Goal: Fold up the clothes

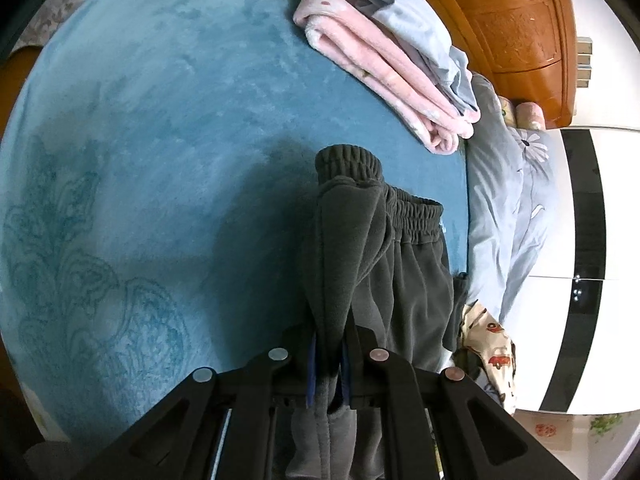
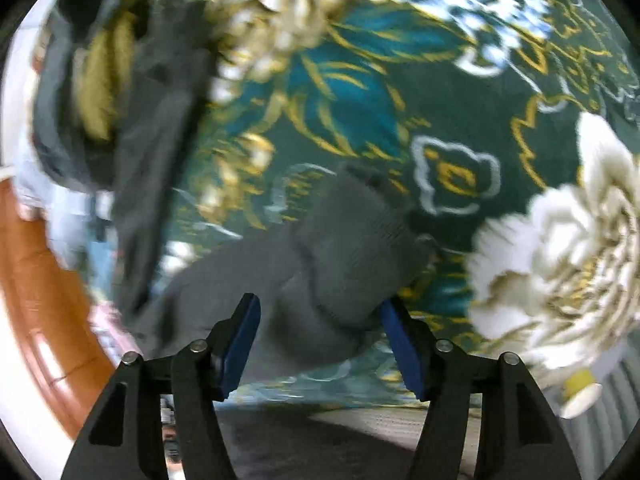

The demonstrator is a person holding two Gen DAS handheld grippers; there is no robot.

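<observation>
The right view is smeared by motion, so the grey trousers [image 2: 344,248] between the spread right gripper [image 2: 320,340] pads show no clear edge or contact. The left gripper [image 1: 328,364] pinches a fold of the trousers [image 1: 400,264], hiding it lower down. They lie on the blue blanket [image 1: 160,120], long axis running away, waistband farthest.

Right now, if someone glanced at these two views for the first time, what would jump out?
First, the dark grey trousers, pinched in the shut left hand-held gripper over a blue blanket. Next, the pink folded stack at that blanket's far edge. In the blurred right view, the open right hand-held gripper straddles a grey cuff over bold floral fabric.
</observation>
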